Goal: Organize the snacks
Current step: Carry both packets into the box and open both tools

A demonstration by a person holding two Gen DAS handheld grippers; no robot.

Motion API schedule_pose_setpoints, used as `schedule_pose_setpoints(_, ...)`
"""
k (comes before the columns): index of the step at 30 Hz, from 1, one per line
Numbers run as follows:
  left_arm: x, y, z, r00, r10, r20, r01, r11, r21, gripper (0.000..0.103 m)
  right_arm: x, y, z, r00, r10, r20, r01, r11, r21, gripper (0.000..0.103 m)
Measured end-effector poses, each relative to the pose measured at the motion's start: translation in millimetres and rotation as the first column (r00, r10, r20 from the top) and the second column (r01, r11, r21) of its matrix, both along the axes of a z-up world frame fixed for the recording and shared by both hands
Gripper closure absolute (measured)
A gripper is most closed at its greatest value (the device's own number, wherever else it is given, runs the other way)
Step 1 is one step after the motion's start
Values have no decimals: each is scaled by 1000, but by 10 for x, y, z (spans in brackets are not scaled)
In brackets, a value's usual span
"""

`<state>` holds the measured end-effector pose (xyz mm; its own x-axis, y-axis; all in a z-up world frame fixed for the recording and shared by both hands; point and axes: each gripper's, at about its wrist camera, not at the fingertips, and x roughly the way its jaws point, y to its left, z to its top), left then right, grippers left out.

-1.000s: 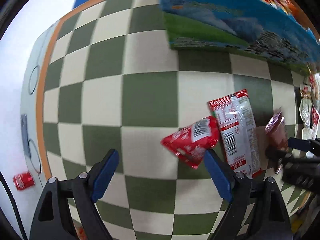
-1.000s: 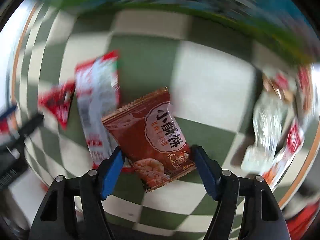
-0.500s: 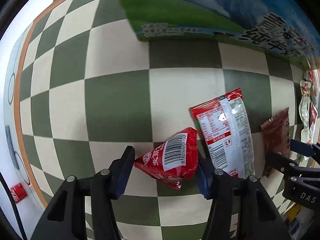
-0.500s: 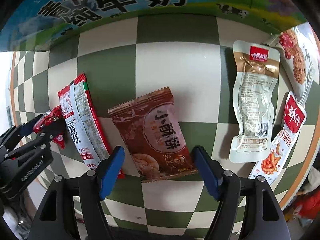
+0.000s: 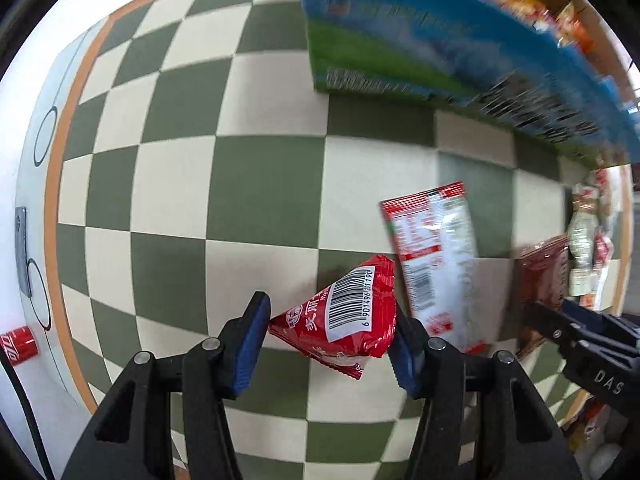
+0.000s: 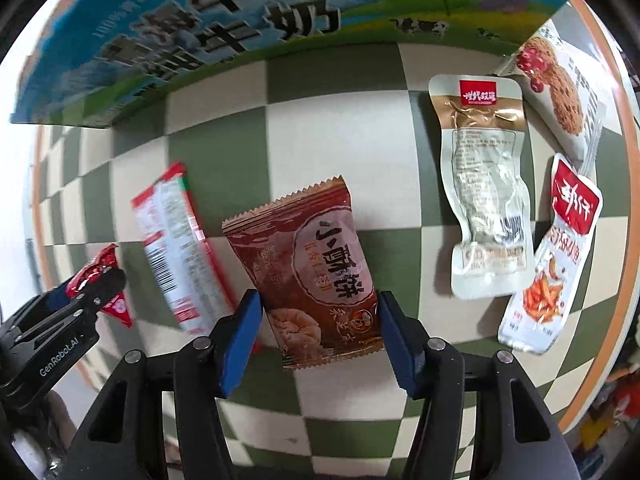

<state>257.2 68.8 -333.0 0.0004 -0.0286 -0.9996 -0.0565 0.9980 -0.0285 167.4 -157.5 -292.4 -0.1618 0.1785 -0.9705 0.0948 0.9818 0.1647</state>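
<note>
Both tongs clamp a snack packet above the checkered table (image 5: 256,184).

The left gripper (image 5: 330,340) pinches a red packet (image 5: 344,320), barcode up; the right gripper (image 6: 320,328) squeezes a brown packet (image 6: 308,264) between its blue pads. A milk box (image 5: 420,52) stands at the far edge; snack bags show over its top rim in the left view, blurred beyond naming. A red-and-white packet (image 6: 176,248) lies flat between the held ones. Only the right view shows a clear pouch (image 6: 484,196), a fries-print sachet (image 6: 552,260) and a cookie pack (image 6: 560,84), cut off at the frame. Only the left view shows a red can (image 5: 18,346) off the cloth.
</note>
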Motion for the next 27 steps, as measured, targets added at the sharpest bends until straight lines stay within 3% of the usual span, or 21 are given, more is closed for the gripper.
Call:
schedule_pose_setpoints(3, -12, -46, 328, 999, 3, 47, -1, 999, -48, 50, -47, -103, 255, 1000, -5, 25, 3, 999, 49, 42)
schedule_pose_setpoints(6, 66, -98, 758, 994, 2, 110, 10, 994, -107, 50, -14, -153, 707, 998, -23, 65, 15, 993, 117, 42)
schedule_pose_setpoints(10, 449, -288, 1212, 992, -6, 128, 35, 973, -227, 50, 177, -243, 1338, 988, -54, 142, 27, 983, 183, 42)
schedule_pose_setpoints(14, 941, -484, 1436, 988, -24, 154, 65, 961, -268, 50, 526, -229, 1847, 969, -112, 218, 59, 970, 234, 42)
schedule_pose_setpoints(19, 1580, -570, 1348, 994, -24, 104, 54, 954, -293, 50, 1071, -200, 2102, 946, -155, 286, 92, 971, 222, 42)
schedule_pose_setpoints(27, 2075, -682, 822, 998, -51, -31, 41, 964, -263, 50, 1619, -121, 1690, 950, -180, 257, 135, 973, 185, 42)
